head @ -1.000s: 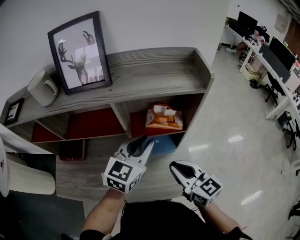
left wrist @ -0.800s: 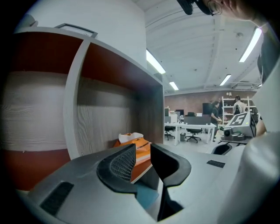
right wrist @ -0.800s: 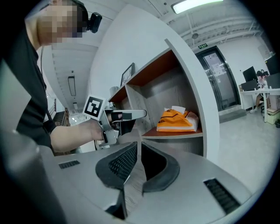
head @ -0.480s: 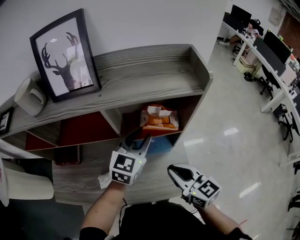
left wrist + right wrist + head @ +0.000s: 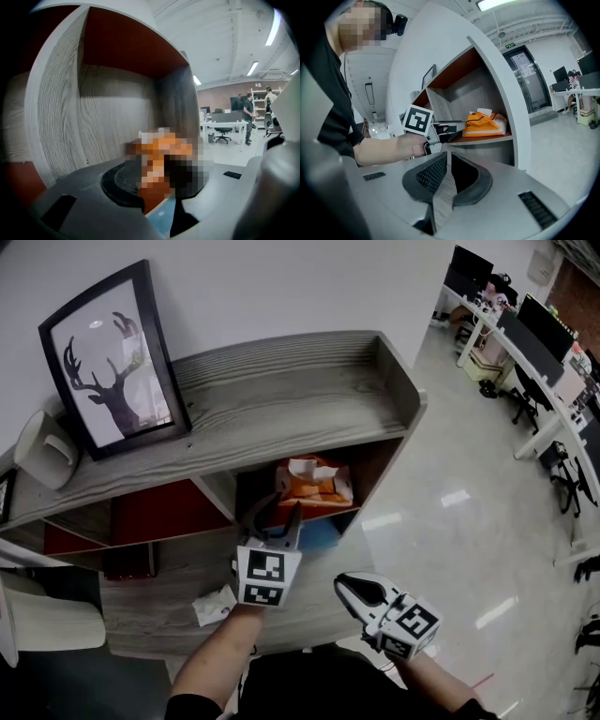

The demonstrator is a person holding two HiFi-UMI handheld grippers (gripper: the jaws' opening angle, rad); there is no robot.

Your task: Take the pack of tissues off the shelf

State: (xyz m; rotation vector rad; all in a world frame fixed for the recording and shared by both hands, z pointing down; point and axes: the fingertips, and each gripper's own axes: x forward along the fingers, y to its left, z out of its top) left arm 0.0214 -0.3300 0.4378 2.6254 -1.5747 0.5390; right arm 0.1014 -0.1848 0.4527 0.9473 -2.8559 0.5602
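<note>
The orange pack of tissues (image 5: 314, 486) lies in the right compartment of the grey wooden shelf (image 5: 281, 390), under its top board. My left gripper (image 5: 275, 517) points into that compartment with its jaws wide; they have just been opening and nothing is between the pads. Its tips stop just short of the pack's near edge. In the left gripper view the pack (image 5: 161, 150) sits straight ahead, beyond the jaws. My right gripper (image 5: 349, 585) hangs lower and to the right, shut and empty. The right gripper view shows the pack (image 5: 485, 124) and the left gripper (image 5: 450, 127) close to it.
A blue item (image 5: 323, 532) sits just below the tissue pack. A crumpled white tissue (image 5: 214, 606) lies on the lower board at the left. A framed deer picture (image 5: 108, 362) and a white object (image 5: 42, 437) stand on top. Office desks (image 5: 525, 343) line the far right.
My left gripper has moved forward towards the right compartment, and its jaws have gone from nearly closed to wide. The right gripper has stayed where it was.
</note>
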